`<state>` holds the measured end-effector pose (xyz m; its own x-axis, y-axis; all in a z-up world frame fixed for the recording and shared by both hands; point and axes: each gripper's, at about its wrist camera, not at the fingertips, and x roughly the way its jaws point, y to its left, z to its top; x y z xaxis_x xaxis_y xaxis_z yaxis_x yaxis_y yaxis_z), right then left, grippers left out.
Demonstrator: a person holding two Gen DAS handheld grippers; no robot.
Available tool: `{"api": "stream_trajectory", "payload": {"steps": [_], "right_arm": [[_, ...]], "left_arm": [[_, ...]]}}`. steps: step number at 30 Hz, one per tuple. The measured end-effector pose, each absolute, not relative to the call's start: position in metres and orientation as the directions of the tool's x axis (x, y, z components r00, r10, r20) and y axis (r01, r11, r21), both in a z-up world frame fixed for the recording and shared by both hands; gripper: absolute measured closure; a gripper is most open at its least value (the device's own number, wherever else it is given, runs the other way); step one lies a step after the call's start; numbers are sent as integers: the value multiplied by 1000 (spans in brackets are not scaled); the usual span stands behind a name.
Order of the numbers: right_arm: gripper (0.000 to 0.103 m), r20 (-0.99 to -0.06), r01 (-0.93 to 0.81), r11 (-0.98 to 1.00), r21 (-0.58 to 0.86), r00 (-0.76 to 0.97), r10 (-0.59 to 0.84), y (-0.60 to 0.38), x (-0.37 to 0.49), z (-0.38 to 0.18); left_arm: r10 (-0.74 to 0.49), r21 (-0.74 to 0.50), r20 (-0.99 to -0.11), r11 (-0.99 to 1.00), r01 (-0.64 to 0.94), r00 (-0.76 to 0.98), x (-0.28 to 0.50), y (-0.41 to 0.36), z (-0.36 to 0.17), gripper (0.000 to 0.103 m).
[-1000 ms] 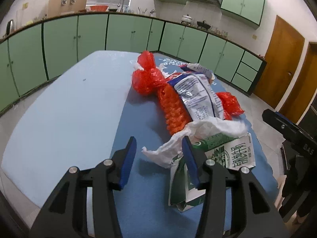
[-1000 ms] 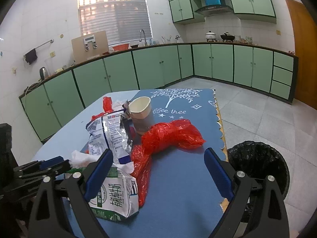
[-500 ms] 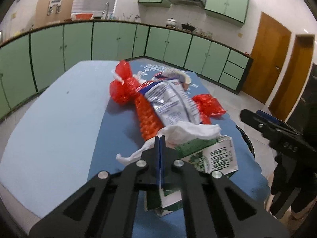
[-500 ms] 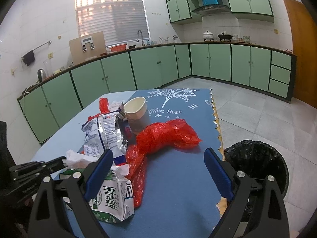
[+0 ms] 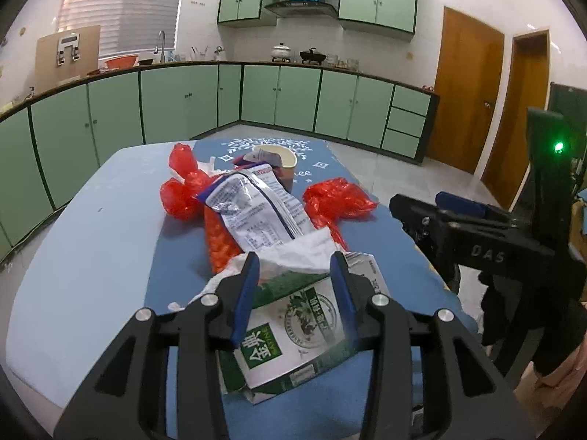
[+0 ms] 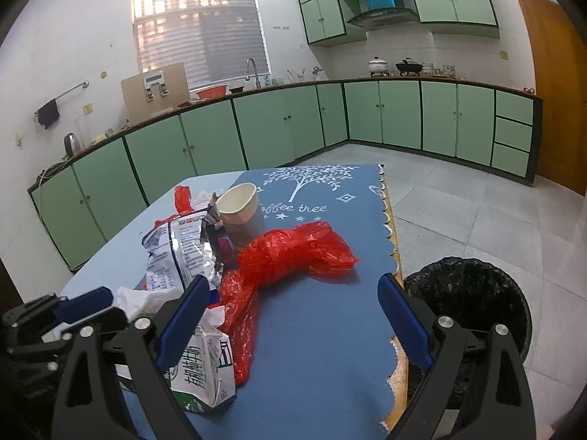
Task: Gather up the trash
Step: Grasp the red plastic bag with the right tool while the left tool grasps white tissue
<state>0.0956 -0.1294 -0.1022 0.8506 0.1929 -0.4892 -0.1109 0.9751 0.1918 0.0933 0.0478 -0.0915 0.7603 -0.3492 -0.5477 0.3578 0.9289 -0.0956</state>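
White tissue (image 5: 293,253) between opening left gripper (image 5: 295,286) pads; right gripper (image 6: 293,315) wide apart, empty.

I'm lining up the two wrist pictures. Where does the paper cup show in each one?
Left wrist: the paper cup stands far up the table, just above centre, partly hidden behind the snack bag.
Right wrist: the cup is left of centre, upright, just behind the red plastic bag.
Shared landmark: the white tree print on the blue mat beside the cup.
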Motion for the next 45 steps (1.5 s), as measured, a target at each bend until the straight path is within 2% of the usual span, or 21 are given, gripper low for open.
{"api": "stream_trajectory", "payload": {"steps": [9, 15, 17, 19, 21, 27, 36, 38, 45], "right_arm": [[12, -495, -104, 974, 200, 848, 191, -133, 98, -105], [12, -502, -106, 974, 200, 842, 195, -131, 98, -107], [12, -500, -108, 974, 200, 843, 197, -131, 98, -106], [13, -502, -111, 974, 198, 842, 198, -130, 98, -107], [15, -508, -116, 972, 202, 836, 206, -129, 99, -109], [19, -517, -130, 970, 204, 828, 219, -125, 101, -112], [20, -514, -152, 966, 209, 823, 241, -118, 113, -108], [20, -524, -160, 966, 204, 816, 245, -113, 122, -110], [33, -577, -170, 960, 223, 771, 270, -96, 156, -124]], "left_arm": [[-302, -51, -505, 945, 322, 808, 93, 49, -84, 47], [-345, -88, -568, 928, 361, 747, 118, 45, -100, 47], [-336, -100, -569, 934, 343, 751, 124, 47, -102, 56], [-327, -108, -572, 939, 326, 752, 129, 49, -103, 83], [-331, -119, -570, 939, 323, 752, 132, 51, -103, 101], [-323, -135, -520, 945, 298, 791, 122, 58, -92, 103], [-260, -170, -373, 963, 210, 890, 108, 87, -45, 103], [-249, -172, -359, 965, 198, 900, 110, 90, -39, 103], [-197, -141, -365, 978, 155, 910, 127, 80, -50, 103]]}}
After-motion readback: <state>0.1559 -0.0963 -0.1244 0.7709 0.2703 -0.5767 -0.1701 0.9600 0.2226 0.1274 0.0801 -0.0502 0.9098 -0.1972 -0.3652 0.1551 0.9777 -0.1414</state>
